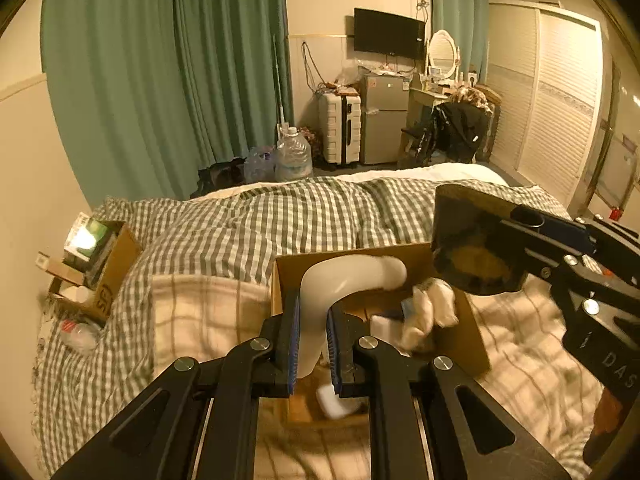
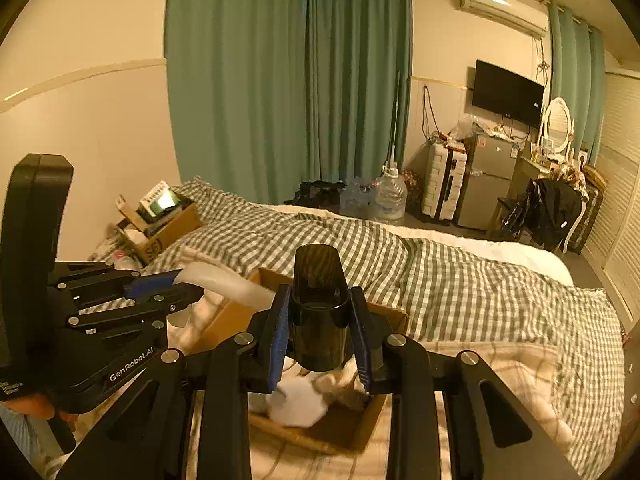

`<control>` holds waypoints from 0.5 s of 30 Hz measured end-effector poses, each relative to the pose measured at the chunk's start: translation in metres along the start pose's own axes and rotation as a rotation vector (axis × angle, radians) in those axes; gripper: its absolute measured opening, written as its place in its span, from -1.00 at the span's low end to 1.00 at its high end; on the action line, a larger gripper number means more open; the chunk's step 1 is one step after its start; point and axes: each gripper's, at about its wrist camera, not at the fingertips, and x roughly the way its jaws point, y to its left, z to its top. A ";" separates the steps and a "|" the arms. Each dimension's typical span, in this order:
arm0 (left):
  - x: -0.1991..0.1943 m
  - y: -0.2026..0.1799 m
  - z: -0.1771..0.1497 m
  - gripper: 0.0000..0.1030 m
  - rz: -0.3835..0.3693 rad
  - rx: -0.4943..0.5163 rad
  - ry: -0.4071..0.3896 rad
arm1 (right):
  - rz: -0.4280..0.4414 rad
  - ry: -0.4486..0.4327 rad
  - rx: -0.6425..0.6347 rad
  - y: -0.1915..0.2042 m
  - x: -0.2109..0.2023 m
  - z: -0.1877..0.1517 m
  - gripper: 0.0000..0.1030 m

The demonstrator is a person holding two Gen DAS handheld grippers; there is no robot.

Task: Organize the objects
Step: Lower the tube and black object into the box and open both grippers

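The left gripper point(image 1: 313, 344) is clamped on a curved white plastic piece point(image 1: 344, 280), and the right gripper point(image 2: 320, 344) is clamped on a dark smoky cup-shaped container point(image 2: 318, 308). Both are held over an open cardboard box point(image 1: 472, 332) on the bed, with white cloth items point(image 2: 298, 402) inside. Beyond lies a green checked quilt point(image 2: 460, 280), then green curtains point(image 2: 288, 76).

Both claws, the left claw point(image 1: 311, 342) and the right claw point(image 2: 320, 340), are matte black with blue finger pads point(image 1: 295, 340), silver round screws and white "GenRobot.AI" lettering.
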 end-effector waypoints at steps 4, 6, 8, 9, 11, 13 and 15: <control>0.039 -0.001 -0.003 -0.77 -0.001 0.004 0.039 | 0.007 0.051 0.019 -0.013 0.048 -0.011 -0.47; 0.059 -0.004 -0.011 -0.77 -0.004 0.009 0.066 | 0.013 0.078 0.031 -0.018 0.070 -0.020 -0.47; 0.075 -0.006 -0.017 -0.77 -0.009 0.010 0.087 | 0.022 0.104 0.042 -0.022 0.088 -0.030 -0.47; 0.083 -0.007 -0.020 -0.77 -0.014 0.009 0.097 | 0.025 0.117 0.044 -0.024 0.096 -0.035 -0.47; 0.094 -0.008 -0.024 -0.77 -0.023 0.003 0.108 | 0.032 0.140 0.050 -0.026 0.111 -0.043 -0.47; 0.102 -0.010 -0.027 -0.77 -0.036 -0.001 0.117 | 0.046 0.150 0.057 -0.028 0.121 -0.047 -0.47; 0.108 -0.014 -0.029 -0.77 -0.046 -0.001 0.123 | 0.057 0.155 0.057 -0.027 0.129 -0.049 -0.47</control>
